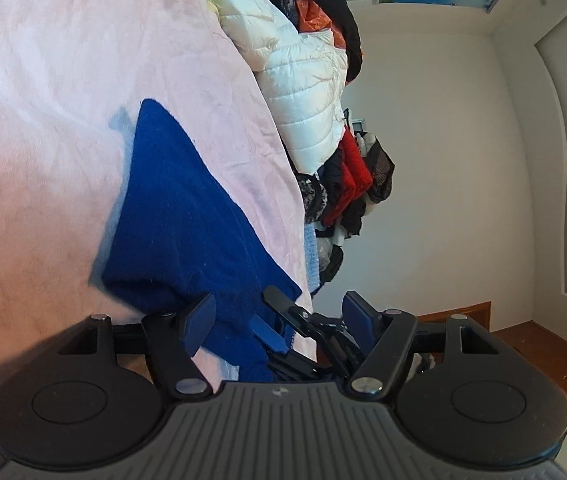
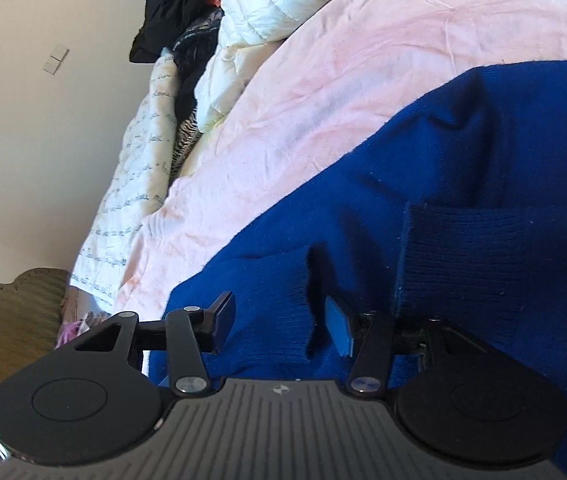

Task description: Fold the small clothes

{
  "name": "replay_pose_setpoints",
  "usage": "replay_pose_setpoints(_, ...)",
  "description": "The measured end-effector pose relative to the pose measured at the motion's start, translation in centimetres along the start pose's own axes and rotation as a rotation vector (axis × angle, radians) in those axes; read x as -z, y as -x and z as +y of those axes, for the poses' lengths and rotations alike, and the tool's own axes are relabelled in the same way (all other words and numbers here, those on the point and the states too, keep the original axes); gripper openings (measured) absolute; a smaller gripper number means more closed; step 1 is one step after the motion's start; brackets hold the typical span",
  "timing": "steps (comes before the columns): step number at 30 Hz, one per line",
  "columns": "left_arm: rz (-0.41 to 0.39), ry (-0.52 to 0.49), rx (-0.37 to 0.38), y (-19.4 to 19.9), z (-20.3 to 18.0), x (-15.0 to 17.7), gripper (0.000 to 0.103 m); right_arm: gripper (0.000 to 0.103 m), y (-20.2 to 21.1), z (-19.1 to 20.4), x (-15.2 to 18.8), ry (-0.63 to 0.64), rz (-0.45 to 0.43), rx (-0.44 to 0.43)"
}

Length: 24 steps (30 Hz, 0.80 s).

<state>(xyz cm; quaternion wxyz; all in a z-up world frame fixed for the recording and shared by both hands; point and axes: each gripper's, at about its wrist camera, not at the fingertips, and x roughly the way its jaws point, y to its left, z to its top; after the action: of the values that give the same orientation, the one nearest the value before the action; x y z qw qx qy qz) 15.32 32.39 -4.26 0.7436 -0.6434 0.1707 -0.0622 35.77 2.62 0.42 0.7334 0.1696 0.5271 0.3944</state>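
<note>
Nearest in the right wrist view, the right gripper (image 2: 281,326) points down at a blue sweater (image 2: 463,184), its jaws partly apart. A ribbed cuff of the sweater bulges up between the two fingers (image 2: 223,320), but a dark gap shows beside the right pad, so whether the pads press on the knit I cannot tell. A second ribbed band lies just right of the gripper. The sweater spreads from the jaws to the far right, over a pink blanket (image 2: 363,80) that covers the bed.

Left of the blanket lies a white quilt with script writing (image 2: 139,184), and beyond it a white puffer jacket (image 2: 283,4) and dark clothes (image 2: 175,4) are heaped against the wall. A brown seat (image 2: 11,312) stands at the near left.

From the left wrist view, rolled on its side, the left gripper (image 1: 279,312) stands wide open with nothing pressed between its pads. The sweater's (image 1: 179,216) near edge sits behind the left finger and reaches partway into the gap. The right gripper (image 1: 295,320) shows between the left one's fingers, close by at the sweater's edge. Past the sweater runs the pink blanket (image 1: 63,80), then the puffer jacket (image 1: 299,76), a pile of red and black clothes (image 1: 351,176), and the pale wall (image 1: 443,160).
</note>
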Motion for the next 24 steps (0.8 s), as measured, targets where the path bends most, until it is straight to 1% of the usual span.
replay_pose_setpoints(1, 0.006, 0.002, 0.001, 0.0, 0.0, 0.2, 0.070, 0.052, 0.3, 0.0, 0.1, 0.011, -0.010, 0.012)
replay_pose_setpoints(2, 0.008, 0.000, -0.012, 0.0, 0.1, 0.3, 0.070, 0.052, 0.4, 0.0, 0.0, 0.010, -0.008, 0.002)
replay_pose_setpoints(5, -0.008, 0.039, -0.038, -0.4, 0.5, -0.1, 0.070, 0.051, -0.5, -0.7, -0.1, -0.053, 0.049, -0.050)
replay_pose_setpoints(6, -0.017, 0.054, -0.041, -0.4, 0.6, -0.2, 0.070, 0.051, -1.0, -0.3, -0.3, -0.048, 0.061, -0.063)
replay_pose_setpoints(8, -0.042, 0.075, -0.052, -0.3, 0.5, -0.4, 0.070, 0.050, -1.5, 0.6, -0.3, -0.019, 0.071, -0.064)
replay_pose_setpoints(9, -0.051, 0.079, -0.057, -0.2, 0.5, -0.4, 0.071, 0.038, -1.7, 0.9, -0.3, -0.013, 0.073, -0.066)
replay_pose_setpoints(10, -0.058, 0.084, -0.061, 0.0, 0.5, -0.3, 0.073, 0.015, -1.9, 1.1, -0.4, -0.004, 0.077, -0.062)
replay_pose_setpoints(11, -0.059, 0.090, -0.061, 0.1, 0.4, -0.2, 0.074, 0.011, -2.2, 1.3, -0.5, 0.005, 0.086, -0.060)
replay_pose_setpoints(12, -0.057, 0.092, -0.060, 0.3, 0.3, -0.1, 0.076, 0.011, -2.4, 1.5, -0.7, 0.009, 0.083, -0.065)
replay_pose_setpoints(14, -0.058, 0.085, -0.062, 0.6, 0.1, 0.1, 0.080, 0.011, -1.8, 1.9, -0.7, 0.019, 0.050, -0.082)
replay_pose_setpoints(17, -0.057, 0.082, -0.069, 0.6, -0.1, 0.0, 0.080, 0.011, -0.5, 2.9, -1.4, 0.039, 0.001, -0.124)
replay_pose_setpoints(18, -0.059, 0.089, -0.069, 0.4, -0.2, 0.0, 0.080, 0.011, -0.2, 3.3, -2.1, 0.042, -0.012, -0.141)
replay_pose_setpoints(21, -0.046, 0.094, -0.041, -0.2, -0.9, 0.2, 0.080, 0.011, 2.2, 3.9, -3.9, 0.041, -0.077, -0.182)
replay_pose_setpoints(24, -0.037, 0.071, -0.002, -1.2, -2.2, 0.9, 0.081, 0.011, 6.2, 2.9, -5.3, 0.026, -0.159, -0.209)
